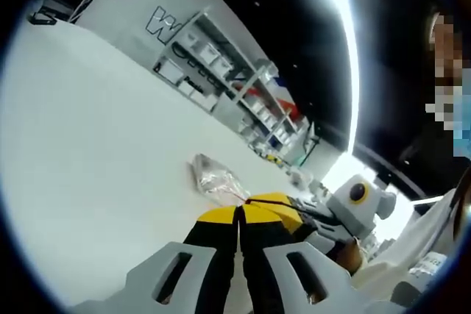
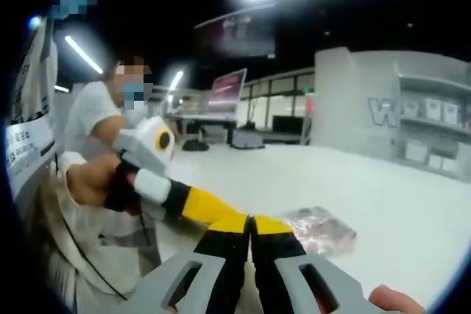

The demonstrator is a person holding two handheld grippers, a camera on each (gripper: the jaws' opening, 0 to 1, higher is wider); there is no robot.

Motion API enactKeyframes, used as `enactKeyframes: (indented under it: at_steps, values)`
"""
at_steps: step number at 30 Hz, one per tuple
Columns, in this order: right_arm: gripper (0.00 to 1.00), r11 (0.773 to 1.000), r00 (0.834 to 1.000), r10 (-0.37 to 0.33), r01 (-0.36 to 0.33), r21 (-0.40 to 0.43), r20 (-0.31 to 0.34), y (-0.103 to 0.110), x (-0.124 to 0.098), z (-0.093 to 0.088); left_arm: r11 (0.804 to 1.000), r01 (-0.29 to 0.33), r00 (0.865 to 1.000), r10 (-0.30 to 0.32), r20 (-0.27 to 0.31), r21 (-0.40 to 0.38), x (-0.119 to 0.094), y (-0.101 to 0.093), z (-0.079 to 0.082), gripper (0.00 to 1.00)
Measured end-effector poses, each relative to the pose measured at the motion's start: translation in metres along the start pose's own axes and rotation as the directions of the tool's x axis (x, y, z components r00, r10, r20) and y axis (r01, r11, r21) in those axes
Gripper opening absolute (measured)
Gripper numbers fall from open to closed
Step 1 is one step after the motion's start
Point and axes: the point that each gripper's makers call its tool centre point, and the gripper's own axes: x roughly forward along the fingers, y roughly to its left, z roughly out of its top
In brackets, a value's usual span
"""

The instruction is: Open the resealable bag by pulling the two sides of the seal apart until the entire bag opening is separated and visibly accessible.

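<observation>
A broad white tabletop (image 1: pixel 96 152) in a dim, strip-lit hall with white shelving (image 1: pixel 221 71) at the back. The crumpled clear plastic resealable bag (image 1: pixel 217 180) hangs just above the table, beyond the yellow-tipped jaws, at about 11 o'clock from the left gripper (image 1: pixel 240 215) in the left gripper view and at about 2 o'clock from the right gripper (image 2: pixel 250 224) in the right gripper view. Each pair of jaws stands closed, tips meeting at the bag's near edge; whether each pinches one seal lip cannot be told. The bag's long axis runs away from the jaws. Both grippers look equally near. The right gripper view adds the person's hand (image 2: pixel 92 182) holding the left gripper; the left gripper view adds the shelving.
</observation>
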Motion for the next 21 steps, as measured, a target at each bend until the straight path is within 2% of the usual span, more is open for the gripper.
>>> enactKeyframes:
  at_steps: [21]
  values:
    - [0.00,0.999,0.999,-0.037,0.037,-0.009,0.039,-0.0052,-0.0009,0.0040,1.000,-0.010,1.000,0.010,0.006,0.013,0.0003,0.0016,0.0010,0.00]
